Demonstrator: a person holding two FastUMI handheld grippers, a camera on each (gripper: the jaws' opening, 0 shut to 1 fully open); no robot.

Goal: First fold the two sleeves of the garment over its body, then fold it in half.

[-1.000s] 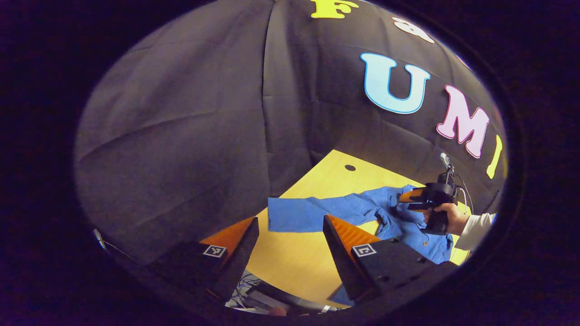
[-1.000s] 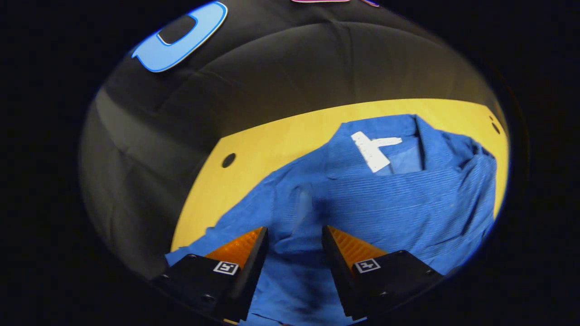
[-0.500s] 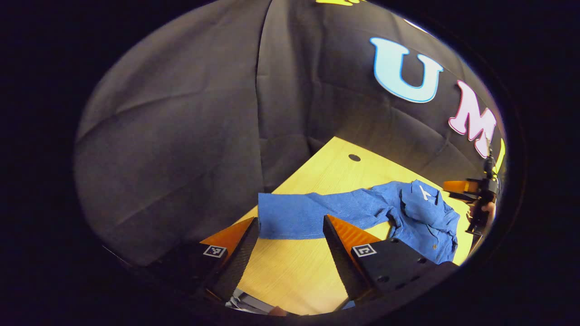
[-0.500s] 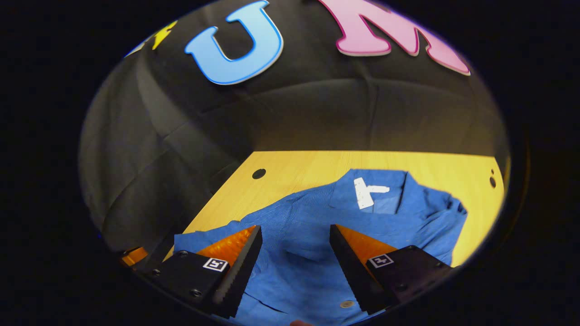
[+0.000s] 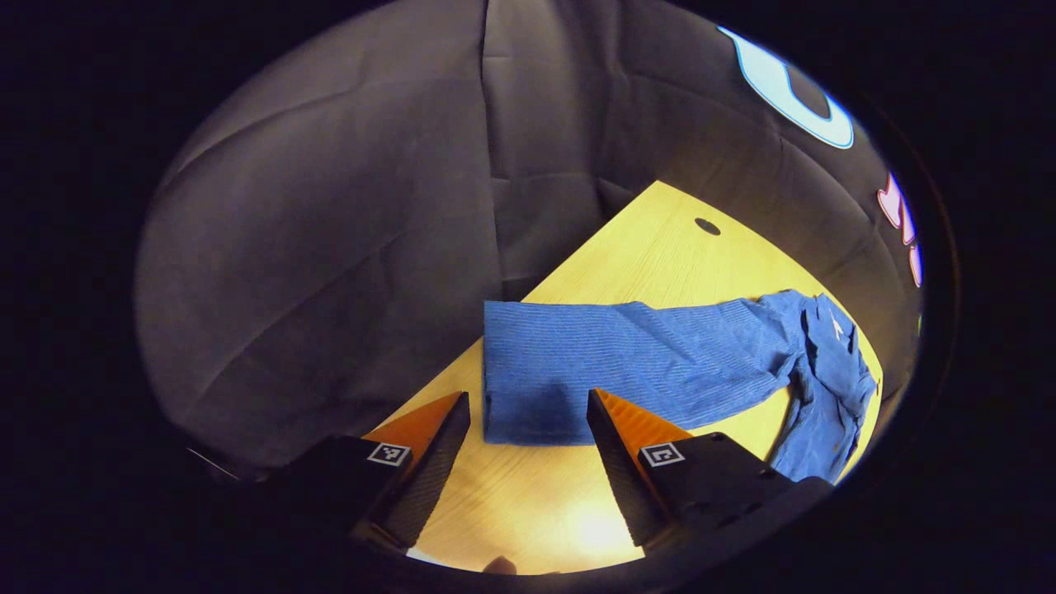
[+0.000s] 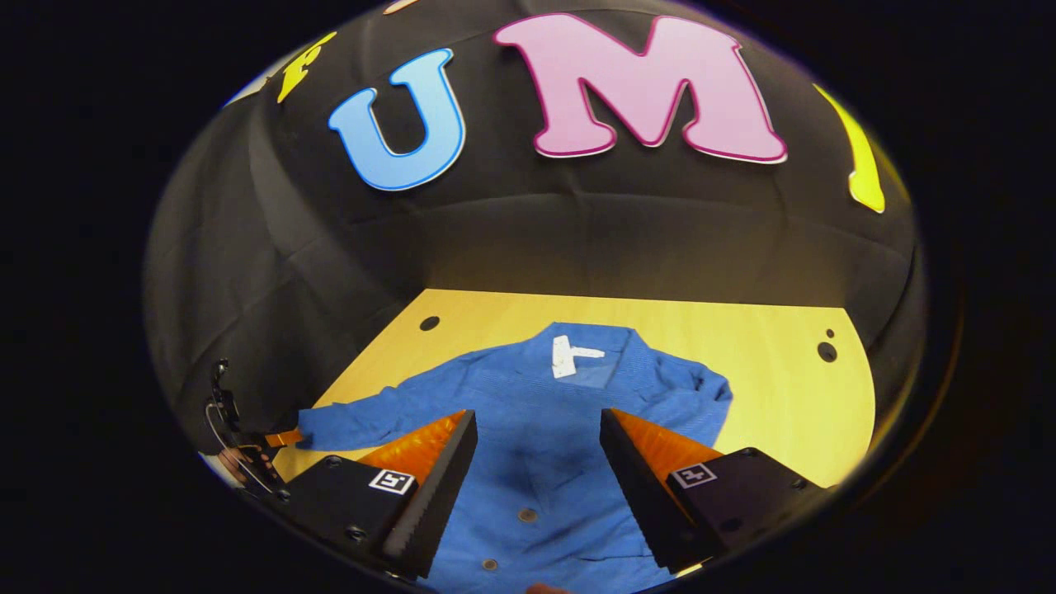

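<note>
A: What's on the table (image 6: 775, 388)?

B: A blue shirt (image 6: 544, 412), lying flat on the yellow wood with its collar toward the far wall. Its body sits around the middle of the tabletop, buttons facing up.

A: And the sleeves?

B: The left sleeve (image 5: 627, 363) stretches straight out along the table toward the left edge, unfolded. The right sleeve (image 6: 701, 388) looks bunched against the body on the right side.

A: Where are the grippers?

B: The left gripper (image 5: 528, 425) hangs just above the cuff end of that long sleeve, jaws apart, gripping nothing. From the right gripper view you can also spot it at the far left, near the cuff. The right gripper (image 6: 538, 437) is over the near part of the shirt's body, jaws spread wide, nothing between them.
</note>
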